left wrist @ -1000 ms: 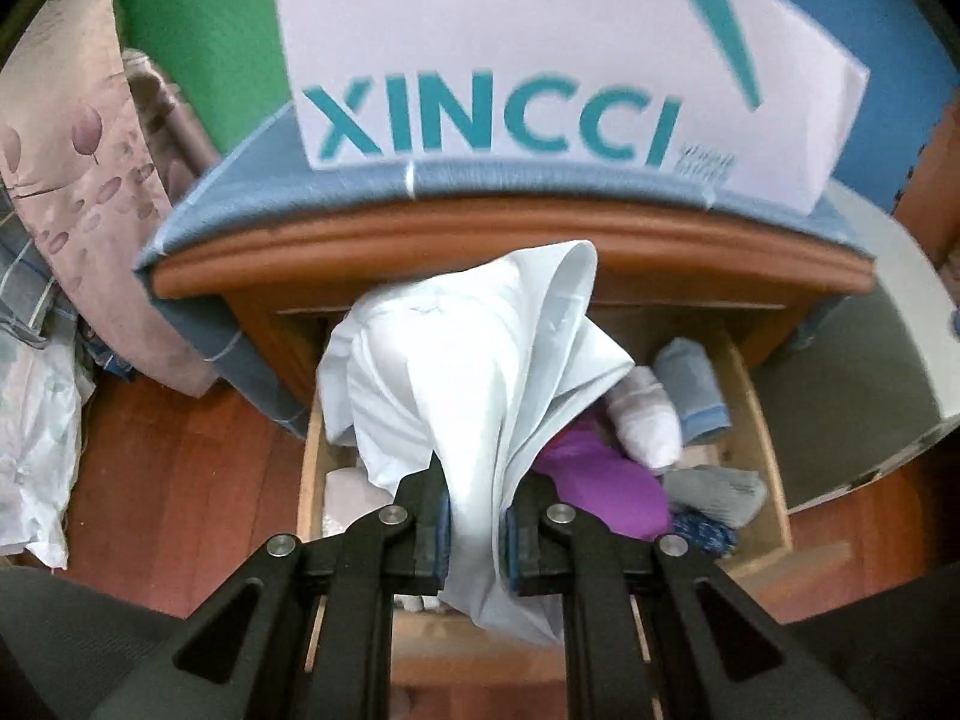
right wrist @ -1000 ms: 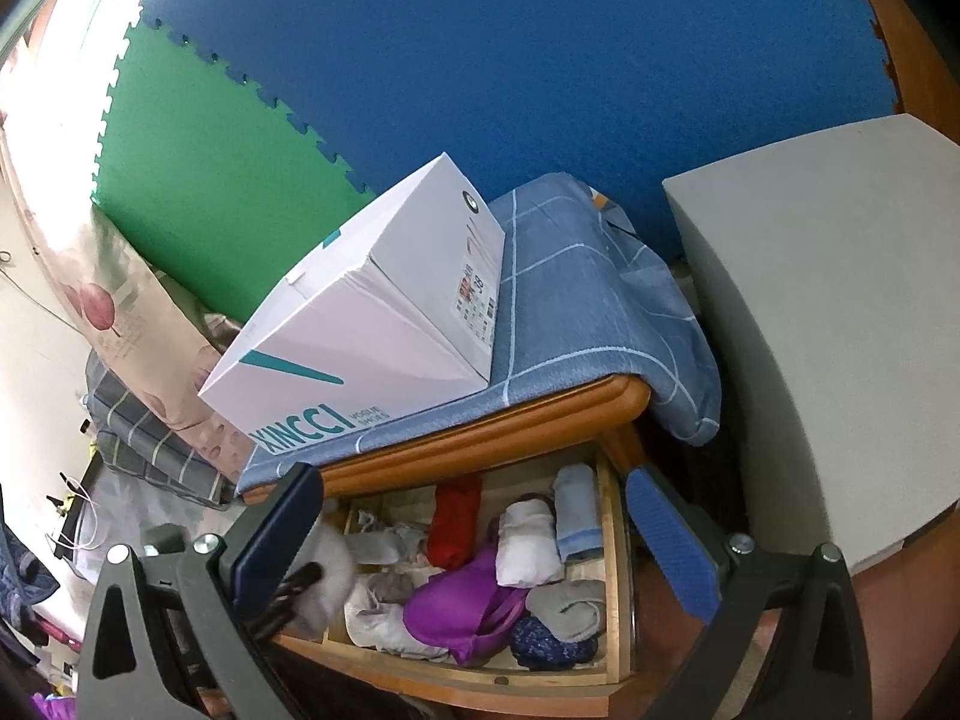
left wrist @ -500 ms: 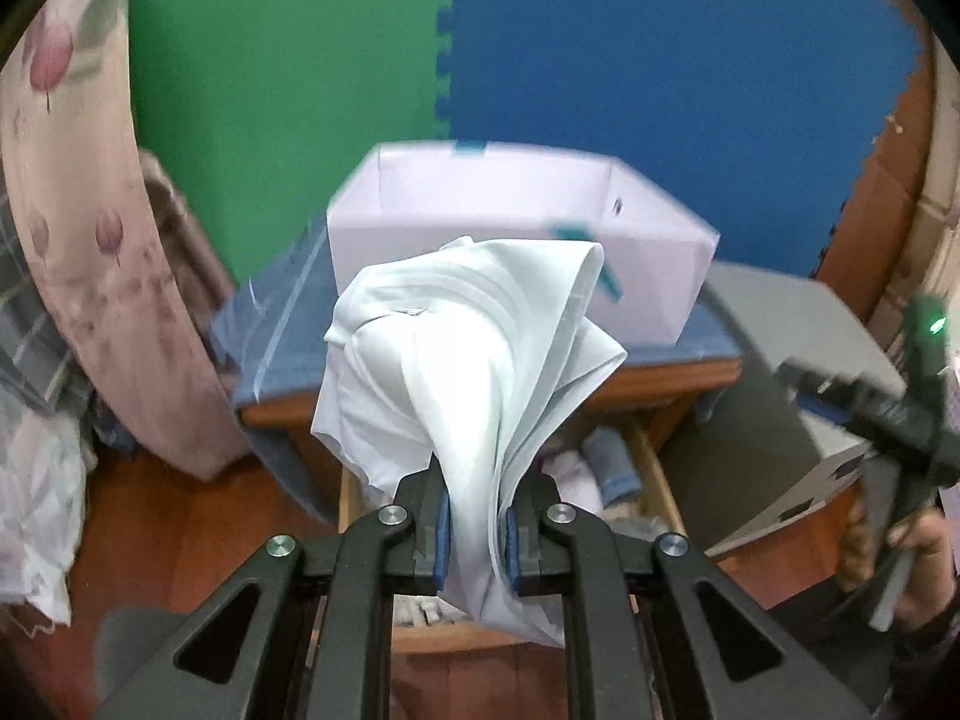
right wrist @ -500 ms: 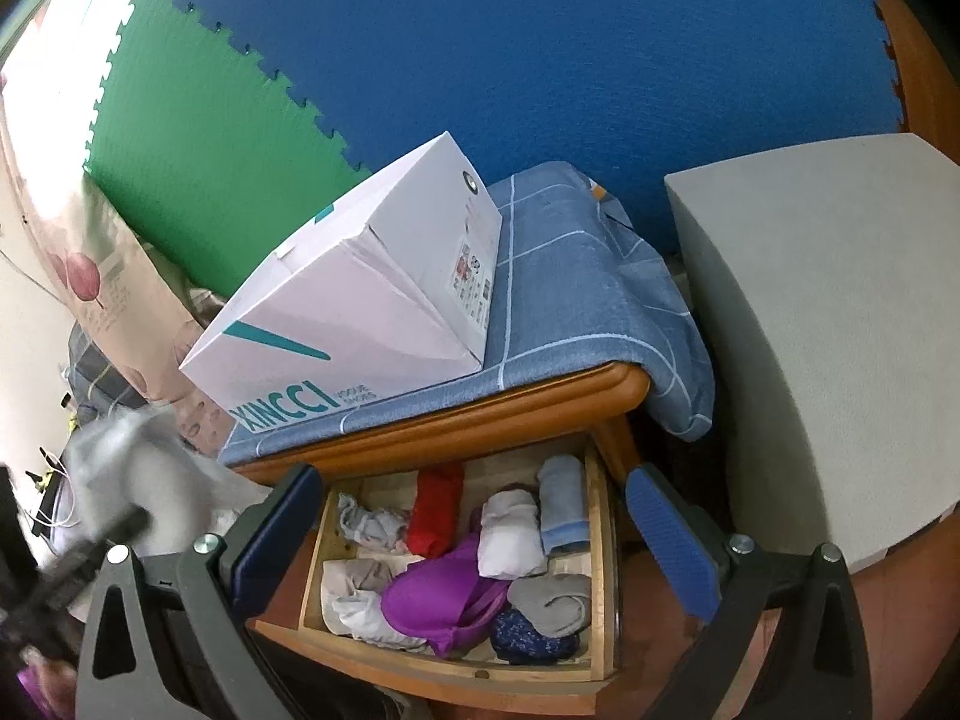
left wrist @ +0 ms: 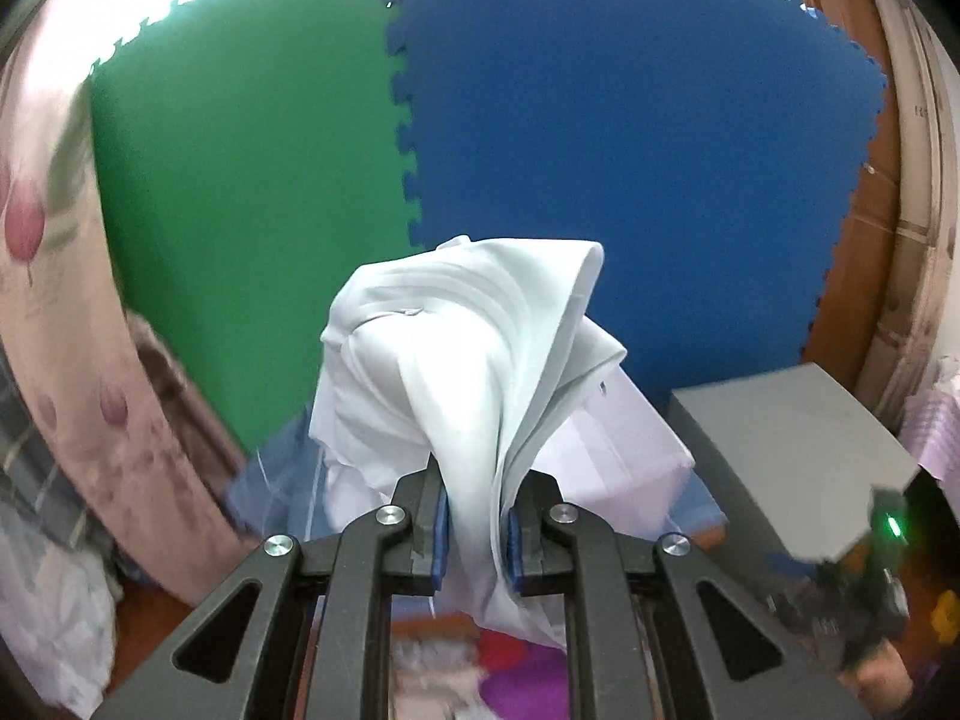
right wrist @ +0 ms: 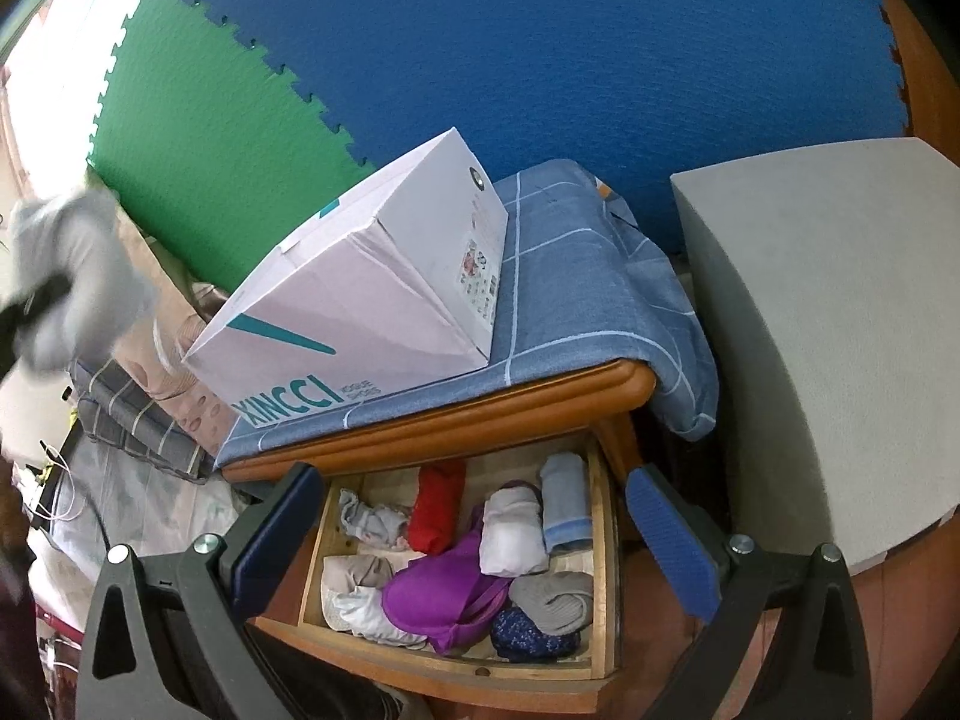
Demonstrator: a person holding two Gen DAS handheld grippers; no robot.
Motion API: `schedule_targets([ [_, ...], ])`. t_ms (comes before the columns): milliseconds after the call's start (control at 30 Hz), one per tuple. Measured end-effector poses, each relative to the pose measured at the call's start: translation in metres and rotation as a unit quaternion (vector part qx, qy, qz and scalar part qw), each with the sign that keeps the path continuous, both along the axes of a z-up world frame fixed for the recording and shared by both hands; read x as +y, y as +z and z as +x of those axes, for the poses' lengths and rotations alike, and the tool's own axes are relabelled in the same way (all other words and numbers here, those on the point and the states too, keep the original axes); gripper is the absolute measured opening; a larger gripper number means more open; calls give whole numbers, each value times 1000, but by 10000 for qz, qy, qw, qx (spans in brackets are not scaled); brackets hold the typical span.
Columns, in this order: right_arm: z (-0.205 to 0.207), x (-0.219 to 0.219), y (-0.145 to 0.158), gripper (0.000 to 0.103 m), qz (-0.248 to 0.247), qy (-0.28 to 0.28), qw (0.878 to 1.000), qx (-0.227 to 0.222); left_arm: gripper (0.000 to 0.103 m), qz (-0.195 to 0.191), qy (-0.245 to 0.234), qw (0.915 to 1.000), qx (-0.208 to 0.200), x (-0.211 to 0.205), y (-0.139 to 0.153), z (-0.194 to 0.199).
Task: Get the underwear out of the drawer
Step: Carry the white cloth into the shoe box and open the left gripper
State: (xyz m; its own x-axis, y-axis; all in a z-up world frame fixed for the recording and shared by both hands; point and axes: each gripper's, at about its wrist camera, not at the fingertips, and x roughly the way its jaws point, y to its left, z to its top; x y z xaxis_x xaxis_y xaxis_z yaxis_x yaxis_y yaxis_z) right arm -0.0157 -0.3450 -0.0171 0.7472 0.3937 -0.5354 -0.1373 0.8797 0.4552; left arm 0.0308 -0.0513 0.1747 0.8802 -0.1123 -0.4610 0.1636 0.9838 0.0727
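counts, both wrist views. grippers: two, a left gripper (left wrist: 474, 531) and a right gripper (right wrist: 474, 534). white underwear (left wrist: 474, 360) lifted clear of the drawer: one piece. open drawer (right wrist: 603, 570): one. textile items lying in it, as far as they separate: eight, namely one red roll (right wrist: 437, 504), one purple piece (right wrist: 444, 594), one white roll (right wrist: 510, 534), one light blue roll (right wrist: 564, 510), one grey roll (right wrist: 555, 600), one dark blue patterned ball (right wrist: 528, 636), one crumpled grey piece (right wrist: 369, 522), one pale heap (right wrist: 357, 594) that may be more than one. white xincci box (right wrist: 372, 312): one. blue checked cloth (right wrist: 576, 288): one. wall mats: two, one green mat (right wrist: 198, 138), one blue mat (right wrist: 540, 60). grey block (right wrist: 840, 330): one.
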Motion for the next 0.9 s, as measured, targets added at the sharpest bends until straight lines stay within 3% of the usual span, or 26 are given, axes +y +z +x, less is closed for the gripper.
schedule_targets([
  [200, 1, 2, -1, 103, -3, 50, 10000, 32, 14, 272, -15, 9993, 239, -17, -7, 82],
  [367, 1, 0, -2, 103, 38, 53, 10000, 42, 14, 735, 53, 9953, 631, -23, -43, 143],
  [700, 3, 2, -3, 103, 66, 153, 9998, 81, 14, 1108, 290, 9834, 1404, -18, -91, 202],
  [767, 3, 3, -3, 103, 47, 172, 9998, 79, 18, 1071, 275, 9815, 1563, -17, -96, 209],
  [833, 3, 4, -3, 103, 19, 190, 9998, 79, 35, 1117, 276, 9784, 1720, -16, -101, 216],
  [900, 3, 5, -3, 103, 8, 198, 9998, 88, 45, 1233, 319, 9770, 1712, -16, -103, 218],
])
